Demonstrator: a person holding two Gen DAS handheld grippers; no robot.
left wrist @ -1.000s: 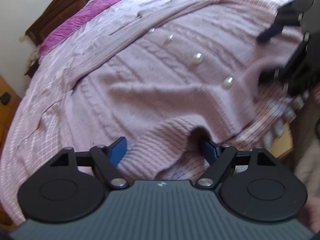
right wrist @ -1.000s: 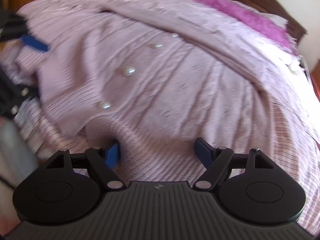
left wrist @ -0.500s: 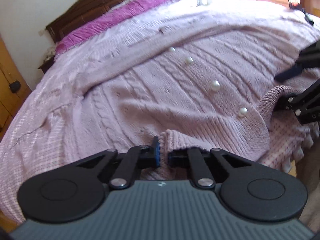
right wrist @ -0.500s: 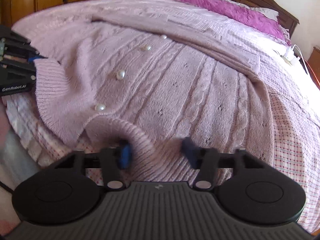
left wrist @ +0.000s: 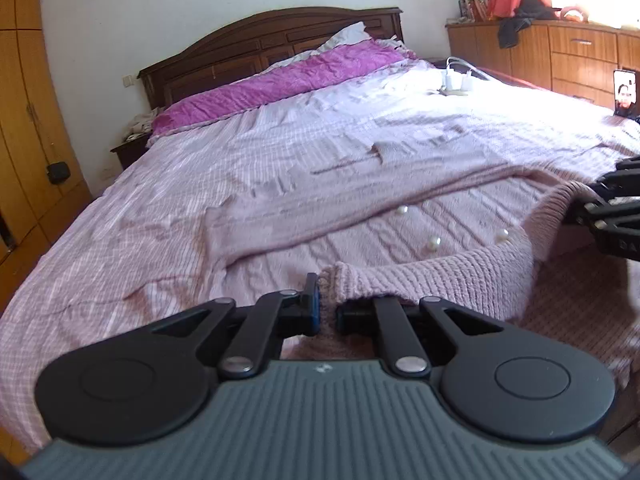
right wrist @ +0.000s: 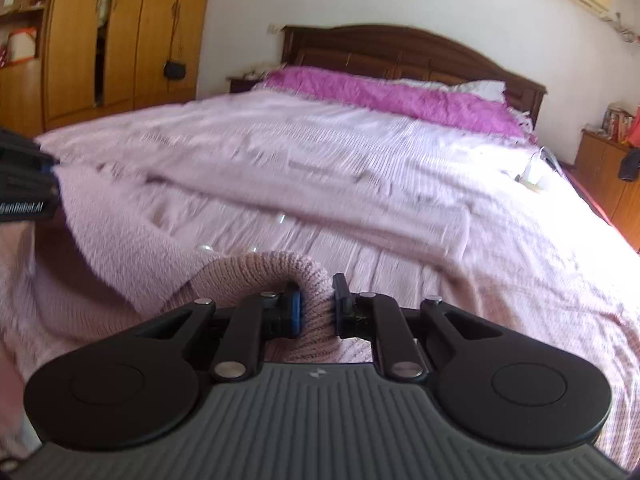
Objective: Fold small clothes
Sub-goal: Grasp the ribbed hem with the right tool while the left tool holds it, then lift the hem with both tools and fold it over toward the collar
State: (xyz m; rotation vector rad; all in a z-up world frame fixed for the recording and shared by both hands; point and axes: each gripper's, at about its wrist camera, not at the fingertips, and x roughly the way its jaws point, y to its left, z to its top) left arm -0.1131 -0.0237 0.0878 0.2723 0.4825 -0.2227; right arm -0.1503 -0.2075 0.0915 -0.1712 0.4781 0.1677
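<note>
A pale pink cable-knit cardigan [left wrist: 452, 236] with pearl buttons [left wrist: 434, 243] lies on the bed, front up. My left gripper [left wrist: 327, 312] is shut on its ribbed hem [left wrist: 420, 280], which is lifted off the bedspread. In the right wrist view my right gripper [right wrist: 316, 312] is shut on the other end of the hem [right wrist: 272, 270], bunched between the blue pads. The lifted hem hangs between both grippers over the cardigan's lower part [right wrist: 132, 240]. Each gripper shows at the edge of the other's view, the right [left wrist: 612, 216] and the left [right wrist: 24, 184].
The bed carries a pink checked bedspread [left wrist: 160, 216] and a magenta pillow cover [left wrist: 280, 84] at a dark wooden headboard [right wrist: 400, 52]. A white charger and cable [left wrist: 456, 80] lie on the far side. Wooden wardrobes [right wrist: 120, 40] and a dresser [left wrist: 560, 52] flank the bed.
Both grippers went from open around the hem to shut on it, then lifted it and carried it up over the cardigan toward the headboard. The views now tilt up to show the room.
</note>
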